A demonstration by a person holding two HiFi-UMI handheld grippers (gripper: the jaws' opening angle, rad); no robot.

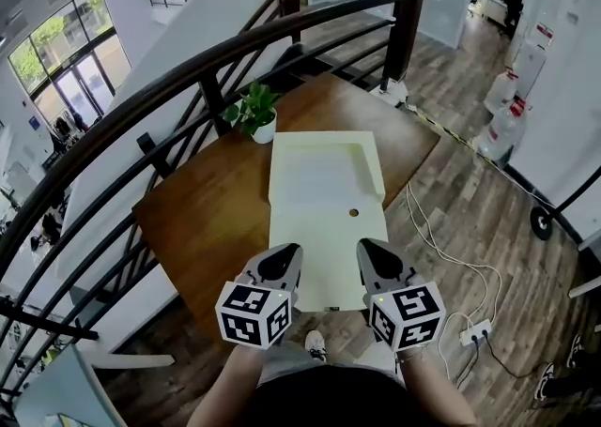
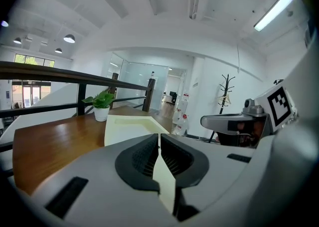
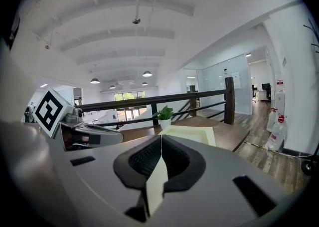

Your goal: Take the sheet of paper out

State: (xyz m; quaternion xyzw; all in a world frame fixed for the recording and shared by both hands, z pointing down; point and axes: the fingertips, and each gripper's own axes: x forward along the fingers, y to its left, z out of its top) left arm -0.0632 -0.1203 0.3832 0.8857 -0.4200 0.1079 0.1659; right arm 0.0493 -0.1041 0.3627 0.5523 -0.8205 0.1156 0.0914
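Observation:
A large cream paper envelope (image 1: 324, 237) lies flat on the wooden table (image 1: 207, 214), its flap open at the far end; no sheet shows outside it. My left gripper (image 1: 285, 254) hovers over the envelope's near left corner and my right gripper (image 1: 368, 249) over its near right corner. Both point away from me with the jaws closed. In the left gripper view the left gripper (image 2: 159, 138) has its pads together, and the envelope (image 2: 129, 128) lies ahead. The right gripper (image 3: 161, 141) looks the same, with the envelope (image 3: 192, 133) beyond. Cream shows in the slit under each pair of pads.
A small potted plant (image 1: 255, 114) stands at the table's far side beside the envelope's flap. A dark metal railing (image 1: 216, 59) curves round the table's left and back. On the floor at right lie white cables (image 1: 441, 247), a power strip (image 1: 474, 331) and water bottles (image 1: 507, 120).

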